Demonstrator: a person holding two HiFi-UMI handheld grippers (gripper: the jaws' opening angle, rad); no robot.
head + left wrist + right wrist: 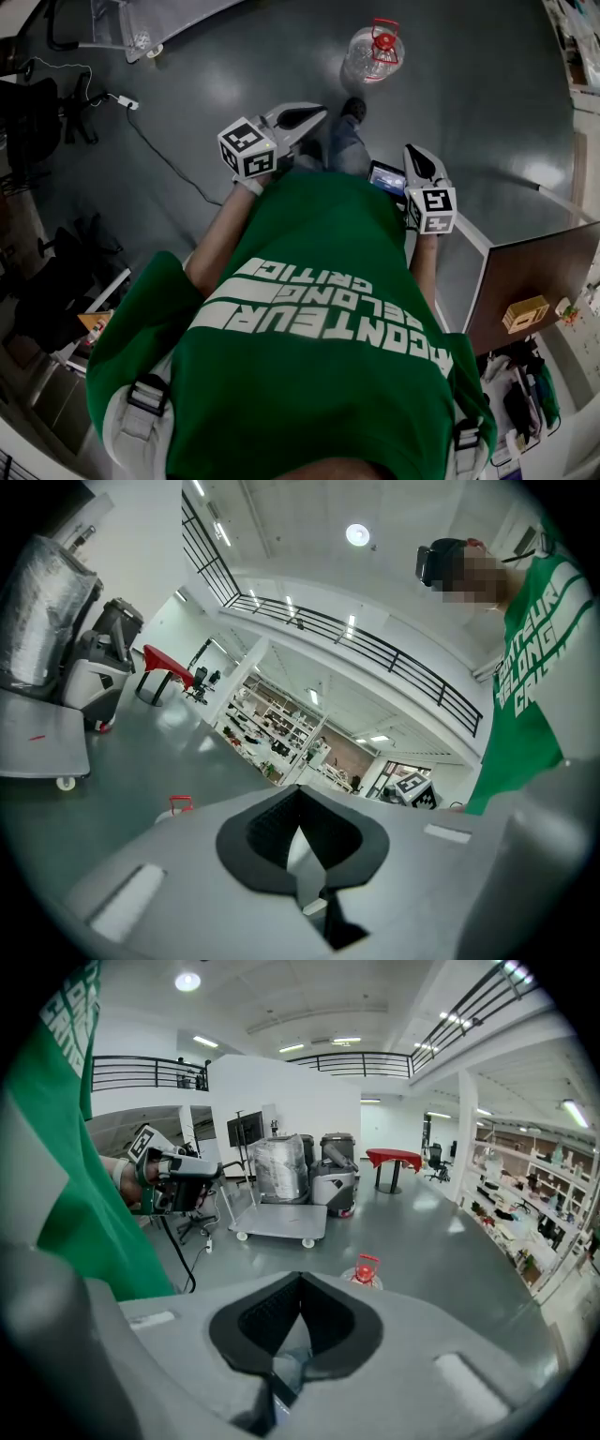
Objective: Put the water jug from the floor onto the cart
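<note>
The clear water jug (374,52) with a red cap and handle stands upright on the grey floor, ahead of the person's feet. Its red handle also shows over the jaws of the left gripper (300,791), as the jug (180,804), and over those of the right gripper (300,1277), as the jug (364,1272). The flat grey cart (281,1222) on castors stands further back; it also appears as the cart (39,747) and the cart (155,21). My left gripper (313,115) and right gripper (414,154) are held in the air at waist height, well short of the jug. Both are shut and hold nothing.
A power strip (125,101) with a black cable lies on the floor to the left. A brown table (534,272) stands at the right with a yellow box (525,313) on it. Wrapped machines (281,1168) stand behind the cart, and a red table (394,1159) further off.
</note>
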